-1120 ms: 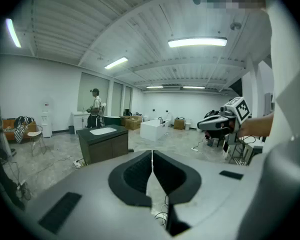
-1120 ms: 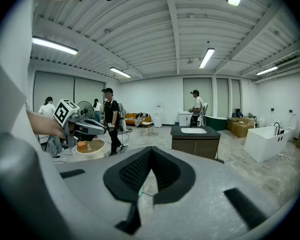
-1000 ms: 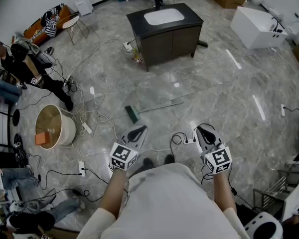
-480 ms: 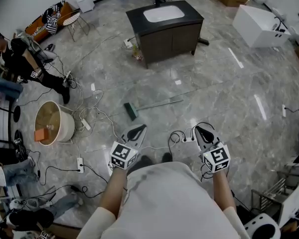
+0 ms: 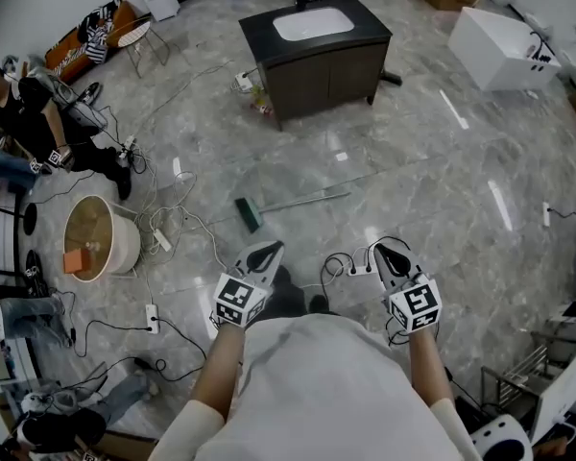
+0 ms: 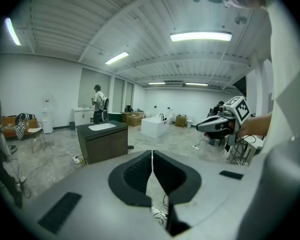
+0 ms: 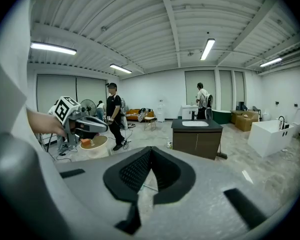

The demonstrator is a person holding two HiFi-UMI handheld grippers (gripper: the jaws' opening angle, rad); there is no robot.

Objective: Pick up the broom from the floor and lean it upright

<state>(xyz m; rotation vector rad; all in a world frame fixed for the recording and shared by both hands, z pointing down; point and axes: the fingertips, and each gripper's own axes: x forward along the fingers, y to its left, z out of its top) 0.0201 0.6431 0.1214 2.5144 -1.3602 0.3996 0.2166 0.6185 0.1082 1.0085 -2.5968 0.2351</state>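
The right gripper's (image 7: 151,149) jaws were seen closed tip to tip; the left gripper (image 7: 102,127) was shown at left, a dark cabinet (image 7: 195,144) ahead

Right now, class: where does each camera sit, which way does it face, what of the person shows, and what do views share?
Head view: on the head, steeply down at floor, broom, cabinet; shirt, forearms, left tongs, right tongs show.
Left gripper view: on left tongs, along shut jaws toward cabinet; right tongs, right hand show.
Right gripper view: on right tongs, along shut jaws toward cabinet; left tongs, left hand show.
Shared: all see the cabinet.
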